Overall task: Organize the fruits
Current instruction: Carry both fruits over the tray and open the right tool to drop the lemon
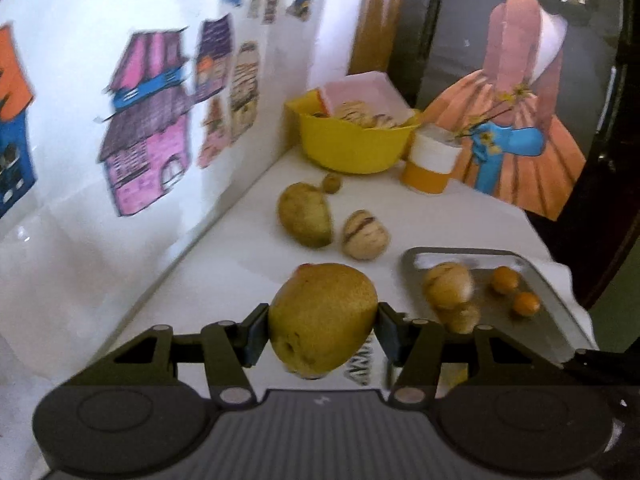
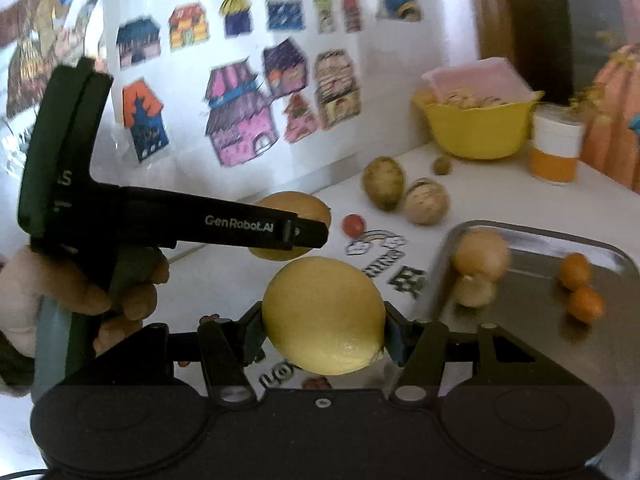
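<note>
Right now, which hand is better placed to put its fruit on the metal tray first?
Right. The right tool holds the lemon beside the tray; the left tool with its mango sits farther away.

My tray (image 2: 532, 320) is dull brushed metal, the yellow bowl (image 1: 352, 148) smooth plastic. The lemon (image 2: 324, 316) I grip looks waxy and glossy — the pear (image 1: 322, 320) matt, speckled.

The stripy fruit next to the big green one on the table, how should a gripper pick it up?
Grip the stripy fruit across its round middle, coming from above. The green fruit sits close on its left, so put the fingers front and back, probably, not side to side.
</note>
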{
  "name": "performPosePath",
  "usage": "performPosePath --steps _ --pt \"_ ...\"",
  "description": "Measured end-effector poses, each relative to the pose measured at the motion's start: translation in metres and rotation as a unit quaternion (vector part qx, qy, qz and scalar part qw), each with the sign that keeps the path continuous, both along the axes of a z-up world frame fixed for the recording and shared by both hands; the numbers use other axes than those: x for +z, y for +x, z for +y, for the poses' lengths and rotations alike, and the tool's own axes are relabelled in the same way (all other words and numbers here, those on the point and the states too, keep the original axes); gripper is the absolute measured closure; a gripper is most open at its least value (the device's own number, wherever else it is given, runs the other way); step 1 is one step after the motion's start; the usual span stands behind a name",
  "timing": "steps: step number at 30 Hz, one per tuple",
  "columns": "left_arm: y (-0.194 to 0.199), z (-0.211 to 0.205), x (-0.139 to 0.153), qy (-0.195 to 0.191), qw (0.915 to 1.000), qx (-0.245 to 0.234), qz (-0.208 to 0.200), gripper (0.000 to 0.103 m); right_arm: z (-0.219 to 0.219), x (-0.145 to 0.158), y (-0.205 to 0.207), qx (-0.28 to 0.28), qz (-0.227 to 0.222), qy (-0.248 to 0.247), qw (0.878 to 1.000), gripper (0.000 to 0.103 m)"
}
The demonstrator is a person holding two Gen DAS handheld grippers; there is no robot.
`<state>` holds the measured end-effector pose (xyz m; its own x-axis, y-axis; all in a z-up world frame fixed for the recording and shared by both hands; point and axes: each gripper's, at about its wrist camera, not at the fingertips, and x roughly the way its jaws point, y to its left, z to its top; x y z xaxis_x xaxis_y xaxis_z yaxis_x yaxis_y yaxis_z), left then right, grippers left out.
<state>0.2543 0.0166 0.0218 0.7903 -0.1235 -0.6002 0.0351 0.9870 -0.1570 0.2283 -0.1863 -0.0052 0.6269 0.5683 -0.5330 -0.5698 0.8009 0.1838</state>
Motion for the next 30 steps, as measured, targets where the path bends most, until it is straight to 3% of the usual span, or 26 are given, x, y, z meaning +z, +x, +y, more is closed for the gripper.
performPosePath --steps 9,14,21,26,30 --pt "0.000 -0.067 0.002 -0.018 0.9986 -0.049 -0.005 0.043 -0.084 0.011 -0.014 -0.096 -0.026 -0.013 0.995 0.043" --pt "0.003 -0.094 -0.008 -0.036 0.9975 -0.061 0.008 0.043 -0.112 0.006 0.004 -0.110 -0.032 -0.025 0.993 0.043" --pt "0.006 -0.113 -0.020 -0.022 0.9972 -0.065 0.029 0.043 -0.125 -0.016 0.044 -0.112 -0.016 -0.045 0.993 0.043" --pt "0.007 -0.115 -0.026 -0.004 0.9975 -0.062 0.034 0.043 -0.129 -0.025 0.052 -0.110 0.007 -0.032 0.993 0.043" --pt "0.008 -0.119 -0.025 0.004 0.9971 -0.068 0.035 0.043 -0.121 -0.025 0.055 -0.103 0.005 -0.067 0.992 0.043"
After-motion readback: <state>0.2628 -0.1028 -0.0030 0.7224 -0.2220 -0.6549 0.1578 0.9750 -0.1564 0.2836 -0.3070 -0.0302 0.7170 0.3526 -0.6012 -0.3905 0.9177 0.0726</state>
